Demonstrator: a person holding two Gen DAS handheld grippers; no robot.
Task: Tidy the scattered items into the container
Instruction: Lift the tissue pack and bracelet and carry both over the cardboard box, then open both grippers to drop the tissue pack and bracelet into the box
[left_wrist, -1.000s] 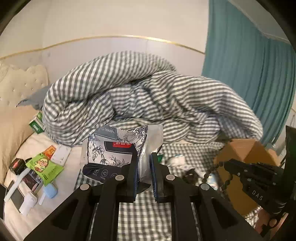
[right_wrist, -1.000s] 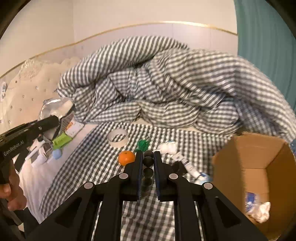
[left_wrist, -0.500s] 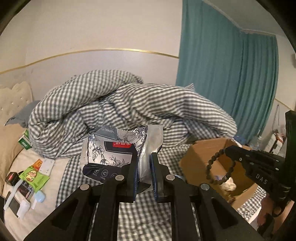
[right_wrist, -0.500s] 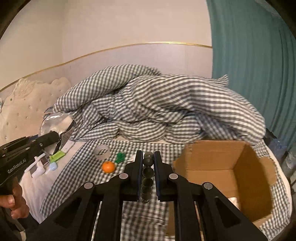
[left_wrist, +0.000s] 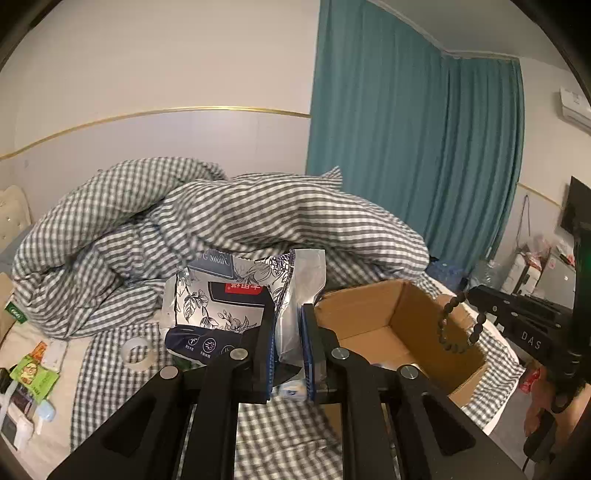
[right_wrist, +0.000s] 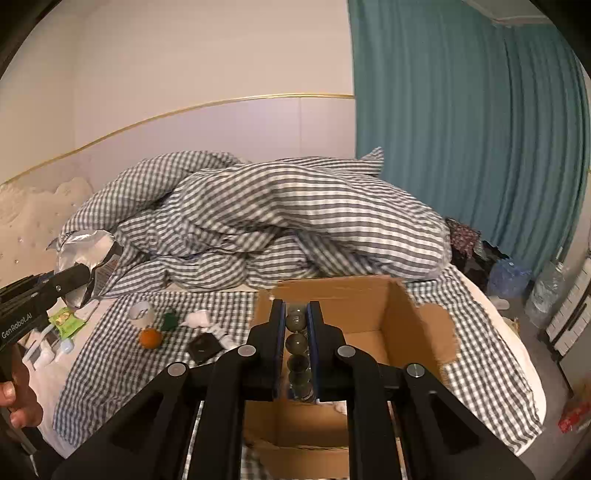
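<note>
The left gripper (left_wrist: 288, 325) is pinching a foil bag (left_wrist: 221, 306), its jaws closed tight on the bag's edge, just left of the box (left_wrist: 406, 317). The right gripper (right_wrist: 297, 321), lettered "DAS", is clamping a bead bracelet (right_wrist: 296, 341) over the open box. "GenRobot.AI" is showing on the left gripper's body. Tape (right_wrist: 142, 313) and an orange (right_wrist: 150, 338) are lying on the checked sheet (right_wrist: 110, 369).

A bed (right_wrist: 491, 332) with a rumpled checked duvet (left_wrist: 229, 221) stands against a pale wall (left_wrist: 166, 66) beside teal curtains (right_wrist: 461, 129).
</note>
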